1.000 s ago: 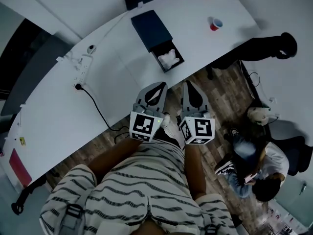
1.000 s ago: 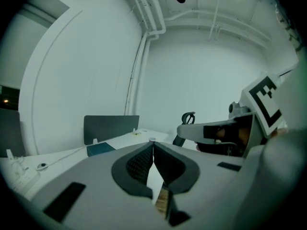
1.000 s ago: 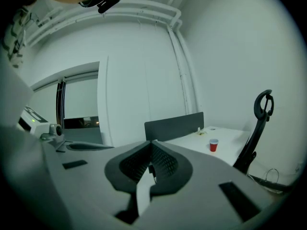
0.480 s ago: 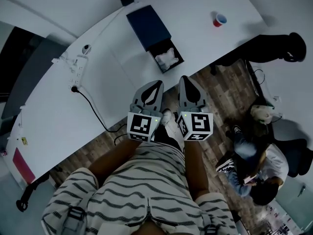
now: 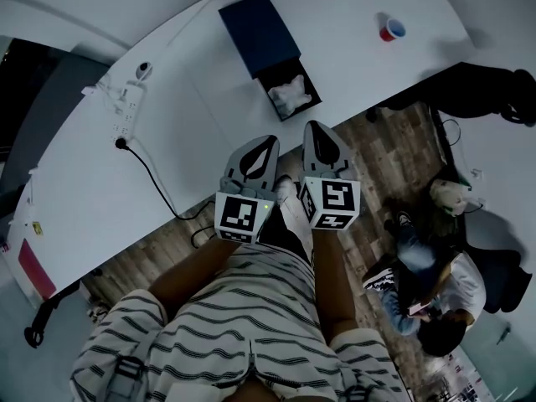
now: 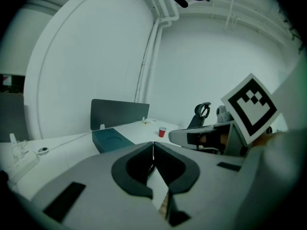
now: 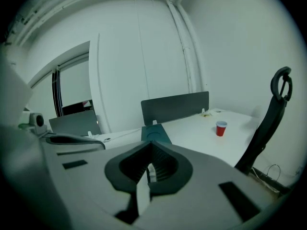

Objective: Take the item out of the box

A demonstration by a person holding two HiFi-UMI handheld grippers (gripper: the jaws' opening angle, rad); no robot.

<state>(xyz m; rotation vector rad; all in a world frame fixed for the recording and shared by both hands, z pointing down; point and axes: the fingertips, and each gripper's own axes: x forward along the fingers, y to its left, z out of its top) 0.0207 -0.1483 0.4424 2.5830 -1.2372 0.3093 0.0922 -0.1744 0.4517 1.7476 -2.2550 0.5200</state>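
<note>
Reaching forward is next, likely: left gripper (image 5: 268, 144) and right gripper (image 5: 318, 132) hover short of bench (image 5: 193, 132) edge, jaws pressed together, holding nothing. White crumpled item (image 5: 291, 95) lies in open tray of dark blue box (image 5: 260, 36). Part jaws early, enter from above, steady box. Red cup (image 5: 390, 28), power strip (image 5: 126, 111), cable (image 5: 155, 178) well apart; path unobstructed.
</note>
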